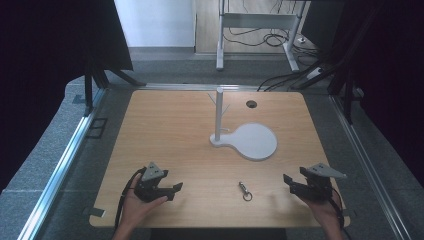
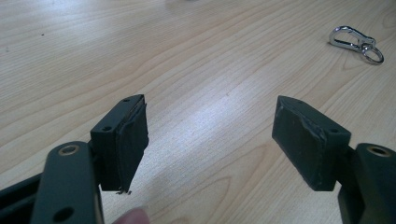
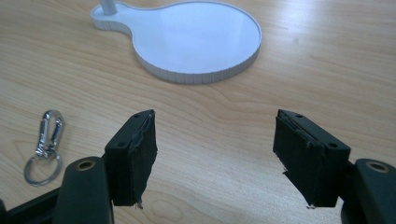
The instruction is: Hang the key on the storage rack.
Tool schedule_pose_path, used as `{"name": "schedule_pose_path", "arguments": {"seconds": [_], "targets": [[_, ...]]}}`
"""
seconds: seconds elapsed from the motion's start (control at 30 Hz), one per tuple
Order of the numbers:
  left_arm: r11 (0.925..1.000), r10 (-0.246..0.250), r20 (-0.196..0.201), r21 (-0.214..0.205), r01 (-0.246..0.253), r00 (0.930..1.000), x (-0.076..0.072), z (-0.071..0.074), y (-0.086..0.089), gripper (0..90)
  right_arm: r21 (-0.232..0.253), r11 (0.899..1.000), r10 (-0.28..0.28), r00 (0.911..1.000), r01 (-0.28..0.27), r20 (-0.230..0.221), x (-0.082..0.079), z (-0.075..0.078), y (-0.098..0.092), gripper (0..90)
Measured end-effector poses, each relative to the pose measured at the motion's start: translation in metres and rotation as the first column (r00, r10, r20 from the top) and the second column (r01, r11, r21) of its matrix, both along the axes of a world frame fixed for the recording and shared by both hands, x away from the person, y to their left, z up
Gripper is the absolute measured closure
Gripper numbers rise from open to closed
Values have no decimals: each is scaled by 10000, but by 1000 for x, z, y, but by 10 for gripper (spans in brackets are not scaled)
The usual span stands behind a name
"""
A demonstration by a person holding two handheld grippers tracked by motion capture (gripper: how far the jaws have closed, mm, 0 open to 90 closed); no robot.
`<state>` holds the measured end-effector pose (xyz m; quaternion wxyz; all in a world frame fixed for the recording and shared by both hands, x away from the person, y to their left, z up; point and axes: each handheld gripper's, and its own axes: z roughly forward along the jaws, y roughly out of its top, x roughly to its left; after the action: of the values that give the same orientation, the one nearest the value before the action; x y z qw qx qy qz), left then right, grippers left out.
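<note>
1. Pale wood counter (image 1: pixel 170 130), grain running crosswise, with a small silver key clip (image 1: pixel 245 190) lying flat near the front edge, between the two hands and nearer the right one.
2. Left claw (image 1: pixel 176 189) held low over the wood at front left, jaws spread wide apart with nothing between them; clip well off to its right, seen at the top right corner in the left gripper view (image 2: pixel 356 43).
3. Right claw (image 1: pixel 288 181) at front right, jaws likewise parted and empty; clip just left of it in the right gripper view (image 3: pixel 45 145), snap hook pointing away, split ring nearest.
4. White stand (image 1: pixel 250 141) — a round flat tray with an upright post (image 1: pixel 218 114) and thin side pegs — farther back, well apart from the clip.
5. Likely trouble: a thin, hard, shiny clip flat on smooth wood could skate away under a jaw that lands on top of it instead of beside it; a pinch on the loose ring alone could leave the hook swinging and twisting.
6. Also risky — a lift toward the pegs with a poor hold, since a knock on the slender post might tip or shift the light stand.
7. Room to move: open wood all round the clip and between clip and stand; front edge of the counter close behind the clip, so a nudge toward the person could send it off.
</note>
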<state>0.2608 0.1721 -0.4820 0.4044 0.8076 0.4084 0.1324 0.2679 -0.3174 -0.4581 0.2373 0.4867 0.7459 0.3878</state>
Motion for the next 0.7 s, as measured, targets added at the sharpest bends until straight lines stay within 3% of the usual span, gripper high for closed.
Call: {"name": "schedule_pose_path", "arguments": {"seconds": [0.43, 0.7], "targets": [[9991, -366, -208, 216, 370, 9991, 0, -2, -5, 275, -3, 9982, 599, 9982, -599, -77, -4, 15, 15, 357], [9997, -240, -104, 69, 241, 9997, -5, 5, -1, 276, -102, 9960, 885, 9959, -887, -201, -1, 15, 29, 395]]}}
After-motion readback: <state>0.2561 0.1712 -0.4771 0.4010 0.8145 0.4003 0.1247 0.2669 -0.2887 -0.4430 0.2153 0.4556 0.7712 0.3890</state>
